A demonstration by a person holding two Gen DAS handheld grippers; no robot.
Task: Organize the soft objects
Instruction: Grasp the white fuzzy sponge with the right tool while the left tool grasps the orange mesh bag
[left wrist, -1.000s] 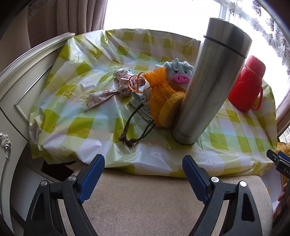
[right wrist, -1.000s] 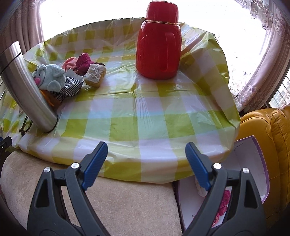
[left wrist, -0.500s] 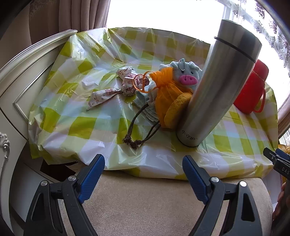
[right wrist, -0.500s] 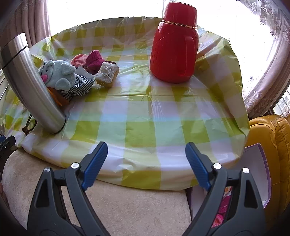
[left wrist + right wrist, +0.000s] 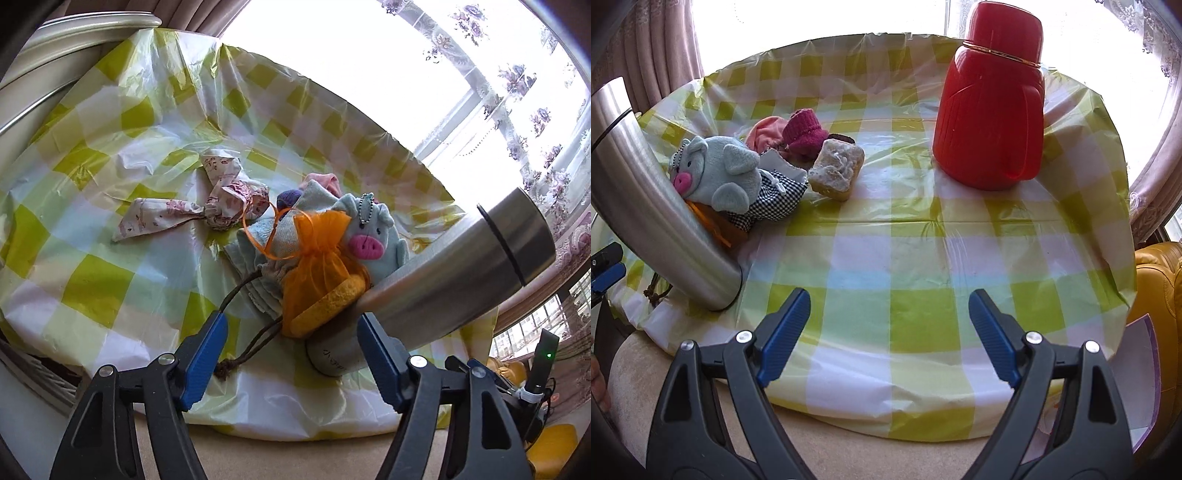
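A heap of soft things lies on the green-checked tablecloth (image 5: 92, 280): an orange mesh pouch (image 5: 314, 258), a yellow sponge (image 5: 328, 306), a grey pig plush (image 5: 369, 236), a floral cloth (image 5: 221, 206) and a brown cord (image 5: 251, 347). My left gripper (image 5: 291, 325) hovers just in front of the heap. Its jaws are closing, and no pad touches anything. The right wrist view shows the pig plush (image 5: 716, 173), a checked pouch (image 5: 775, 195), a magenta knitted sock (image 5: 805, 133) and a beige sponge (image 5: 836, 170). My right gripper (image 5: 889, 297) stands open over bare cloth.
A tall steel flask (image 5: 443, 280) stands against the heap, close to my left gripper's right finger. A red thermos (image 5: 990, 114) stands at the back right. A yellow sofa (image 5: 1156, 288) and an open white box (image 5: 1141, 369) lie beyond the table's right edge. A beige cushion (image 5: 849, 458) fronts the table.
The left gripper has moved in toward the heap and rolled, so the flask now leans across its view, and its jaws have narrowed. The right gripper has shifted left and closer to the table.
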